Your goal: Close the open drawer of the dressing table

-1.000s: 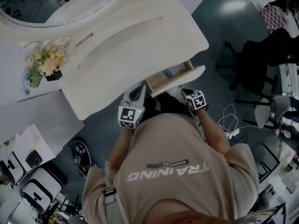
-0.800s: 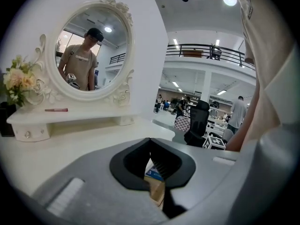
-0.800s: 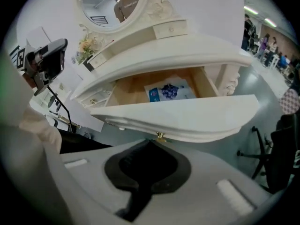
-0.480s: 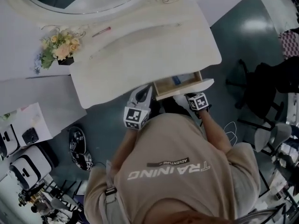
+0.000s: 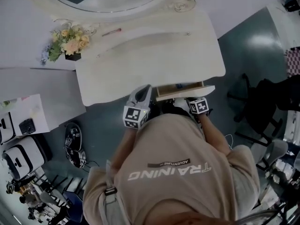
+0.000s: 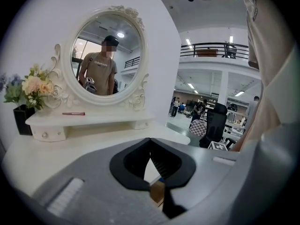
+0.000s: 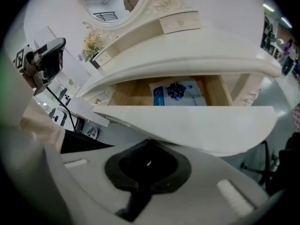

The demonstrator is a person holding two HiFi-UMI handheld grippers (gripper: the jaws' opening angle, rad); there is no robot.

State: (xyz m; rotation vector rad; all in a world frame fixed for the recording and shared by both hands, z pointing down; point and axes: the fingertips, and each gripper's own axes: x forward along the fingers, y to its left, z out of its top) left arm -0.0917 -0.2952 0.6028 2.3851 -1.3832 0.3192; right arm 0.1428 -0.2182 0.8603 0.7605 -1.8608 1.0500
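The white dressing table (image 5: 140, 69) has its drawer (image 5: 180, 89) open by a narrow gap under the right of the top. In the right gripper view the drawer's white front panel (image 7: 187, 125) lies just past my right gripper (image 7: 149, 142), whose shut jaws touch its lower edge. Inside the drawer lies a blue-printed packet (image 7: 178, 93) on the wooden bottom. My left gripper (image 6: 150, 142) is shut on nothing and points over the table's front edge, left of the drawer. In the head view both grippers, left (image 5: 143, 95) and right (image 5: 194, 103), sit close in front of the table.
An oval mirror (image 6: 108, 60) stands at the back of the table, with a flower pot (image 5: 70, 46) on the left and a pink stick (image 5: 111, 32) on the raised shelf. A black chair (image 5: 267, 107) stands on the right, boxes and devices (image 5: 18, 144) on the left floor.
The drawer has slid inward from well open to a narrow gap, with my right gripper following its front. The left gripper has stayed by the table edge.
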